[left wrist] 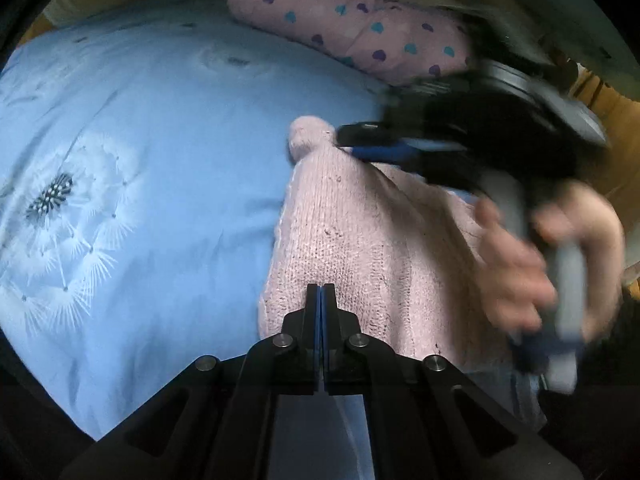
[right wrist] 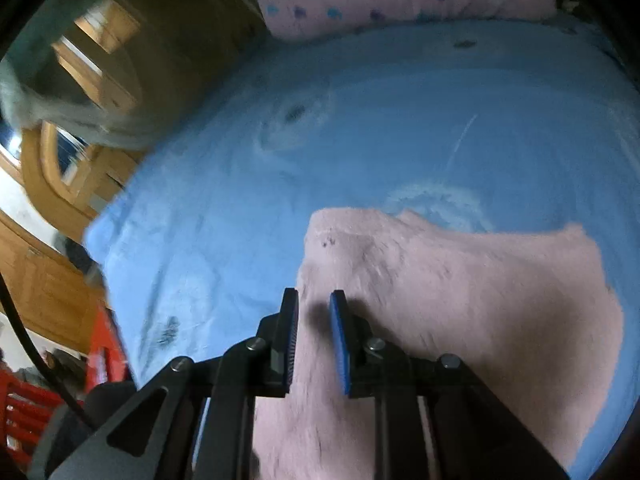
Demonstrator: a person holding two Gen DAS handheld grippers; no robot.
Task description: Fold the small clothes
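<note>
A small pink knitted sweater (left wrist: pixel 348 236) lies on a light blue bedspread (left wrist: pixel 168 128). My left gripper (left wrist: pixel 321 289) is shut, its tips over the sweater's near edge; whether it pinches any fabric I cannot tell. My right gripper (left wrist: pixel 360 140), blurred, hovers over the sweater's far end by a sleeve. In the right wrist view the right gripper (right wrist: pixel 314 300) is open, its blue pads (right wrist: pixel 338 344) apart above the sweater (right wrist: pixel 460 300), with nothing between them.
A pink pillow with blue and purple hearts (left wrist: pixel 344 20) lies at the head of the bed. Wooden furniture (right wrist: pixel 44 280) and a red frame (right wrist: pixel 24 404) stand beside the bed's edge. The bedspread carries a white dandelion print (left wrist: pixel 60 216).
</note>
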